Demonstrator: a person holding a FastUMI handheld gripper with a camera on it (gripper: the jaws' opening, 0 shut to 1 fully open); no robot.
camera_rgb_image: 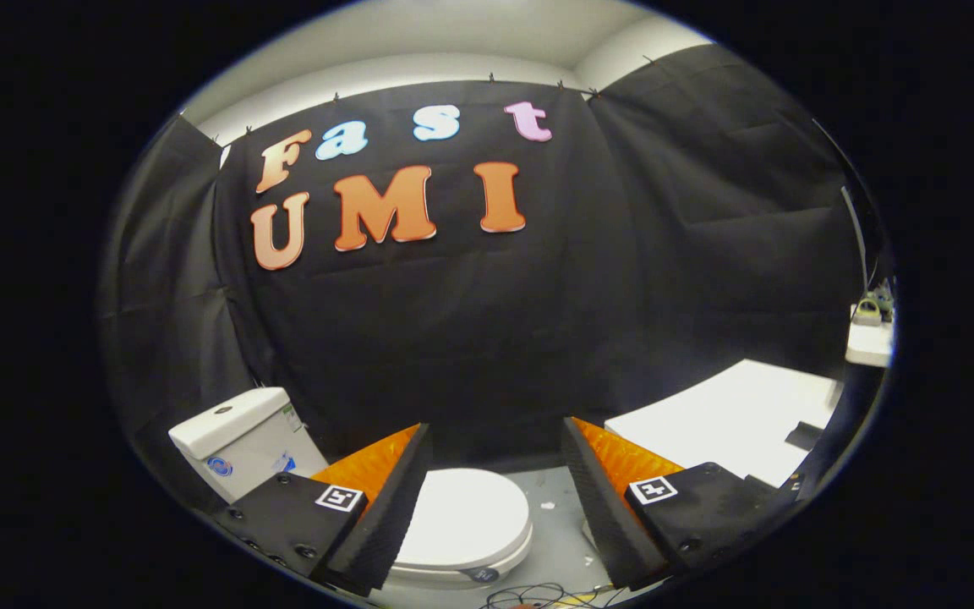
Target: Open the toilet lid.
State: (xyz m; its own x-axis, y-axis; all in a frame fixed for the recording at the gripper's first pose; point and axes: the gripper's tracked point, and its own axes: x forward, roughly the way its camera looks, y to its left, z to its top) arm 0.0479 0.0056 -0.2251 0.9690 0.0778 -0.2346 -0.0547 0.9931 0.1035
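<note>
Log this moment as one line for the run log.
phase: approach | gripper: open, holding nothing | toilet lid: closed, below and between the fingers, untouched | tank: beyond lid | cables: on floor

One toilet point(462, 524), one gripper point(495, 440), open-fingered.

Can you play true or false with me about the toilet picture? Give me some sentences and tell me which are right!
1. The toilet lid is down, covering the bowl. True.
2. The gripper is squeezing the lid. False: its fingers are spread open with nothing between them, and the lid shows in the gap, lower down beyond them.
3. The tank stands behind the lid, off to one side of the fingers. True.
4. The tank is black. False: it is white, with small stickers on its front.
5. A white table stands on the other side from the tank. True.
6. Nothing lies on the floor. False: some thin cables lie there near the fingers.
</note>
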